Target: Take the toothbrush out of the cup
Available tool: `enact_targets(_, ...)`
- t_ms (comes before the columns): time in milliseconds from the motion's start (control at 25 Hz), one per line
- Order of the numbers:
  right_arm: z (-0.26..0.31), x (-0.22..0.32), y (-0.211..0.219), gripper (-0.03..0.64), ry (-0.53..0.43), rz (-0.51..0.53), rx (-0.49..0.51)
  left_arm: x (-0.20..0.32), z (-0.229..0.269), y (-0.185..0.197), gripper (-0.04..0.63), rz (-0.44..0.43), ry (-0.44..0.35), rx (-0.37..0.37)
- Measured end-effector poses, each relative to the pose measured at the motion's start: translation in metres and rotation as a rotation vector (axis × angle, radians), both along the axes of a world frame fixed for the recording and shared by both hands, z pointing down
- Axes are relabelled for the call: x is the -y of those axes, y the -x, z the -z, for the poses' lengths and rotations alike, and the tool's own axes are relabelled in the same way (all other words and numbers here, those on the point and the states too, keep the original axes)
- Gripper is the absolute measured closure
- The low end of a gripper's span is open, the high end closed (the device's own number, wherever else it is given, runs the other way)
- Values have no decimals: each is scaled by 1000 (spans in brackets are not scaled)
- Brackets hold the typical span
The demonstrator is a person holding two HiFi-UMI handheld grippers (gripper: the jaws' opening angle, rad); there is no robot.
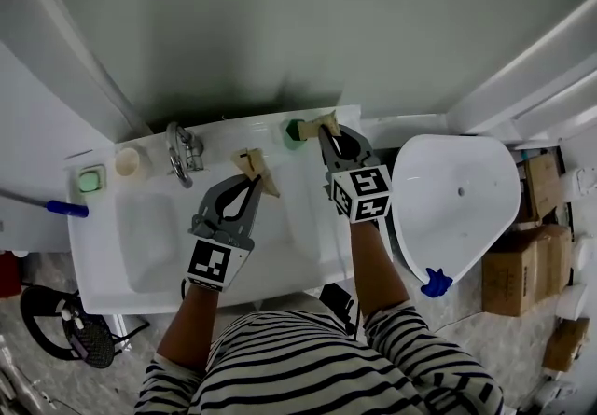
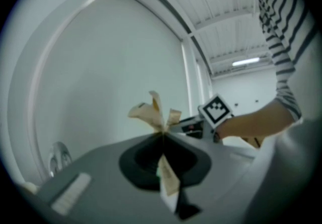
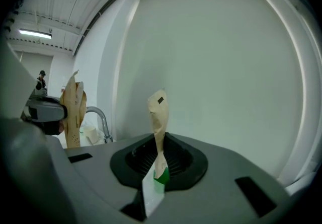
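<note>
A green cup (image 1: 294, 132) stands at the back edge of the white washstand (image 1: 308, 245). My right gripper (image 1: 324, 127) hovers just right of the cup, its tan-wrapped tips beside the rim. In the right gripper view the right gripper (image 3: 159, 102) has its jaws nearly together on a thin white and green piece, which I take for the toothbrush (image 3: 161, 175). My left gripper (image 1: 250, 164) hangs over the middle of the washstand, apart from the cup. Its tan tips are pressed together with nothing between them (image 2: 160, 117).
A chrome tap (image 1: 179, 150) rises behind the basin (image 1: 149, 245). A beige cup (image 1: 129, 161) and a green soap dish (image 1: 90, 180) sit at the back left. A white bowl-shaped fixture (image 1: 457, 199) and cardboard boxes (image 1: 522, 255) lie to the right. A plain wall (image 3: 216, 67) is close ahead.
</note>
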State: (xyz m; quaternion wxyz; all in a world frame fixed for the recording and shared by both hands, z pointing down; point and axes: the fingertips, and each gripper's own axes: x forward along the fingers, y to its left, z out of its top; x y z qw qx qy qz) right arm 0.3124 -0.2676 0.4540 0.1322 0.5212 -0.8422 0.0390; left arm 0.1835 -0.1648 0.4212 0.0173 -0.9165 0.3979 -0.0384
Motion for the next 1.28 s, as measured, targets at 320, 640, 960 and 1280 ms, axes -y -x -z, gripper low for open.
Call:
enact_targets(320, 41, -44, 5, 583, -72, 12, 47, -24, 29, 16, 584, 3, -58, -43)
enact_targets(640, 77, -94, 11, 583, -130, 28, 105, -50, 56, 49, 584, 37, -78, -76)
enact_targets(960, 94, -130, 32, 583, -144, 51, 149, -70, 77, 84, 584, 59, -120, -80)
enact_targets(1280, 92, -153, 77, 583, -100, 113, 180, -79, 83, 126, 584, 84, -150, -94)
